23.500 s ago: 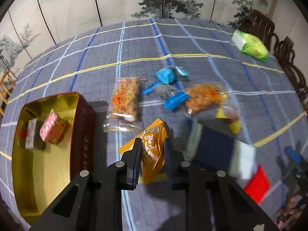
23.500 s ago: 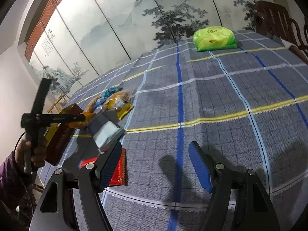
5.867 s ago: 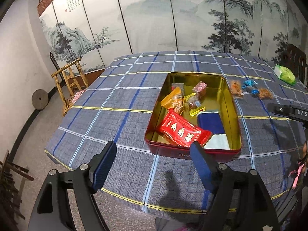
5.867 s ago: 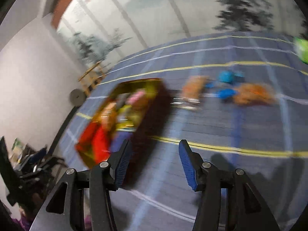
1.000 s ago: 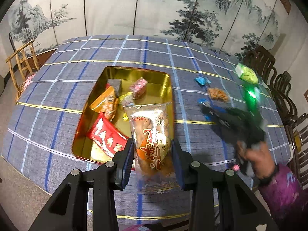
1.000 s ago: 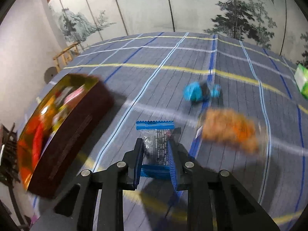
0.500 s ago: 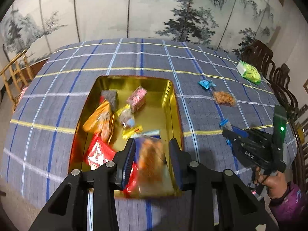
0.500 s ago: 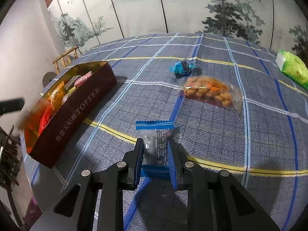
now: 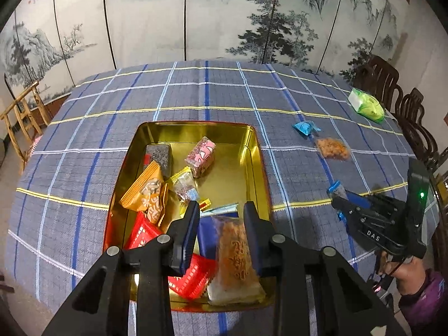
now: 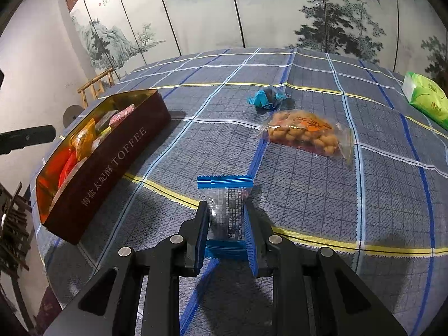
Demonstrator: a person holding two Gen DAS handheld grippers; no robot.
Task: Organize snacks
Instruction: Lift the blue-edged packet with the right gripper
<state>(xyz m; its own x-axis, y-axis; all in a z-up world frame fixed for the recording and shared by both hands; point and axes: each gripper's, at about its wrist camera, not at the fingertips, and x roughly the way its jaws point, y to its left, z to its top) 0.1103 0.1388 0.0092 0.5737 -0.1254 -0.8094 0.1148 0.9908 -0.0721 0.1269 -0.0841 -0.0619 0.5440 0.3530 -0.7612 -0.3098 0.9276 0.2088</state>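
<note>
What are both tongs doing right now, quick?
Left tongs: closing, with the orange snack bag between them in the tin, not pinched.
Right tongs: shut on the blue-edged packet.

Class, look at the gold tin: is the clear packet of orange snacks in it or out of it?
In. The clear orange snack packet lies inside the gold tin, at its near edge.

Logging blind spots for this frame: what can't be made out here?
Left wrist view: left gripper, jaws closing about the orange packet, partly covers the blue pack and red packet in the tin.
Right wrist view: the tin's wall hides most contents; print on the wrapper in the right gripper is too small.
</note>
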